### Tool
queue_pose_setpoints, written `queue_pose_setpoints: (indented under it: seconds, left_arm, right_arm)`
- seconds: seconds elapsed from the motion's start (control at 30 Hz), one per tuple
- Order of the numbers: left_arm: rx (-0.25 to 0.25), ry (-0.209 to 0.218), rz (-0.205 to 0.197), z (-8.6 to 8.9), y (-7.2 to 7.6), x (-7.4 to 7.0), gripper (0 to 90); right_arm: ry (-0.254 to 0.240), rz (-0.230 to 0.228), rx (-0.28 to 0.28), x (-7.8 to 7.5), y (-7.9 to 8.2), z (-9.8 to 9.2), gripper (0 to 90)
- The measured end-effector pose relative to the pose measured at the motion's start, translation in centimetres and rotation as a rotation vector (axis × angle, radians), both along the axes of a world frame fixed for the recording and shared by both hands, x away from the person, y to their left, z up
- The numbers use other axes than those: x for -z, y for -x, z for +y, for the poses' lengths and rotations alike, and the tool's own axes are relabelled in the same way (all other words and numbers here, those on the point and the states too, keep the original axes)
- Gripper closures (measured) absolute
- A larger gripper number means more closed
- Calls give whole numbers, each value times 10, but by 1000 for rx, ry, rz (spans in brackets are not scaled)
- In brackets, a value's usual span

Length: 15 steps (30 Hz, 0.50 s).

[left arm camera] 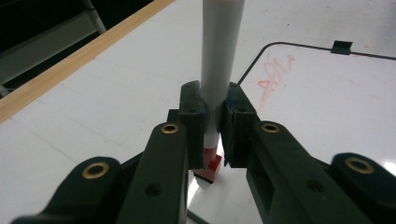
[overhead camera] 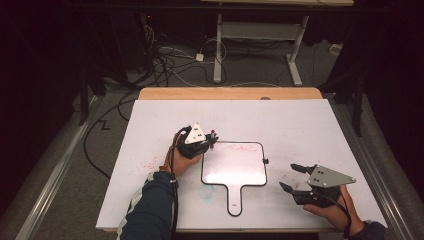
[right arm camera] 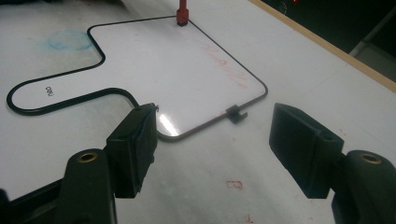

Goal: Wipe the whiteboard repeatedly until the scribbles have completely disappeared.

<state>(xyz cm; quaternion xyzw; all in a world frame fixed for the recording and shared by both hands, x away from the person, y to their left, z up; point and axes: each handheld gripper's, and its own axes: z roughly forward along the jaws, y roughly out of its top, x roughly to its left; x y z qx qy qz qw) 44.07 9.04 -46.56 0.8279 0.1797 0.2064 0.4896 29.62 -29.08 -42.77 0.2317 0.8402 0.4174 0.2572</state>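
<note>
**Two tongs, one marker, one little whiteboard**

Two tongs are at work over a white counter (overhead camera: 310, 125). The left tongs (overhead camera: 212, 140) are pinching a marker (left arm camera: 218, 56) with a grey-white body and a red end. The marker stands almost straight up, and its red end sits at the far left corner of the small whiteboard (overhead camera: 234, 167).

The whiteboard lies flat in the middle of the counter. It has a thin black rim, a handle that points toward the person, and a small black clip (overhead camera: 265, 161) on its right edge. It works a bit like a tray, and inside the rim there are faint red scribbles (right arm camera: 229, 67) near the far edge.

The right tongs (overhead camera: 292, 176) are spread wide with nothing between them. They hover just to the right of the board, apart from it.

The left gripper view shows the pads squeezing the marker body up close. The right gripper view shows a pale blue smudge (right arm camera: 69, 39) on the counter beside the handle, and a tiny label on the handle, maybe a word, too small to read. The high view shows both hands and the wooden far edge (overhead camera: 230, 93) of the counter.
</note>
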Motion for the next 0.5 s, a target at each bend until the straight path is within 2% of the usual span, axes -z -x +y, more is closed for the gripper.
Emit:
queue_pose_setpoints:
  seconds: [0.1, 0.13, 0.17, 0.37, 0.5]
  left_arm:
    - [24, 22, 3, -8, 0, 1, 787]
    - [6, 15, 16, -13, 3, 2, 787]
    - [9, 11, 14, -18, 3, 1, 787]
    - [54, 23, 39, -42, 9, 1, 787]
    - [46, 27, 45, -51, 7, 1, 787]
  right_arm:
    - [3, 0, -4, 0, 0, 1, 332]
    - [3, 0, -6, 0, 0, 1, 332]
    - [2, 0, -7, 0, 0, 1, 333]
    - [15, 7, -12, 2, 0, 2, 333]
    - [12, 7, -11, 2, -1, 2, 333]
